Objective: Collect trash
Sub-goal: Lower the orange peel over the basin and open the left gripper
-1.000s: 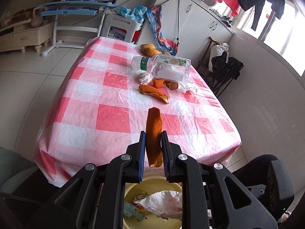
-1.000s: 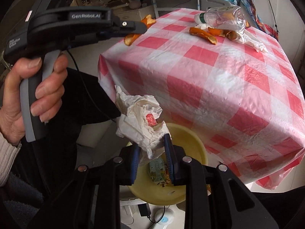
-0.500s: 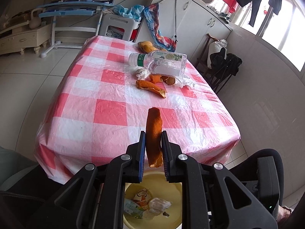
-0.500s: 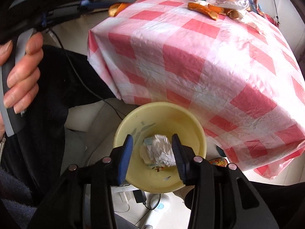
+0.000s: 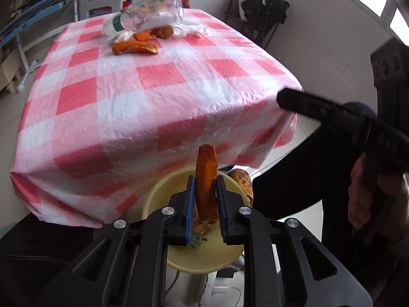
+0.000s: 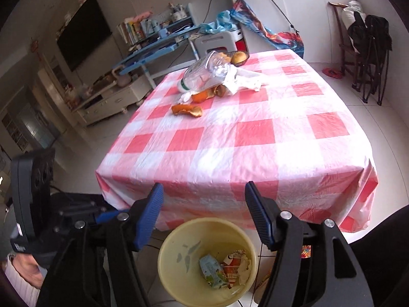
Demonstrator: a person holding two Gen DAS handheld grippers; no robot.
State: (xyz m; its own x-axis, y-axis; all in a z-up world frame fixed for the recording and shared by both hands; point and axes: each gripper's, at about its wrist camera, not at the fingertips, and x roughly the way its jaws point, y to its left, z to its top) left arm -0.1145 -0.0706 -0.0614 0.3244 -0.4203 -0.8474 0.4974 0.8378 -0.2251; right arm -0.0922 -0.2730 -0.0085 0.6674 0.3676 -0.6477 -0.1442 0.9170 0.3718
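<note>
trash pickup status: left gripper (image 5: 205, 204) is clamped on a strip of orange peel (image 5: 206, 179), peel standing upright between the pads, held right over the yellow bin (image 5: 153, 199). the bin sits on the floor just off the near edge of the table (image 5: 153, 97), partly under the overhang of the checked cloth.

right gripper (image 6: 204, 215) has its jaws wide apart, nothing between them, hovering above the same bin (image 6: 168, 245). bin already holds a small green carton (image 6: 211, 272) plus some crumpled wrappers (image 6: 236, 263).

left on the table, all bunched toward the far edge: a plastic bottle (image 6: 207, 73) lying on its side, one loose curl of peel (image 6: 186, 109) a bit nearer the middle, more peel scraps (image 6: 204, 94) touching the bottle, white tissue or plastic film (image 6: 245, 80) beside it. a bowl with fruit (image 6: 239, 57) at the far edge, probably not trash.

step in hand looks like the drop for the left peel. next move: just part the left jaws; the peel is over the opening, so it should fall in. it's light and curled, could stick to a pad, may need a small shake.

after that the empty right gripper is the obvious one to go for the loose peel curl. flat on the cloth, so come in low and pinch an upturned edge without grabbing the cloth.
</note>
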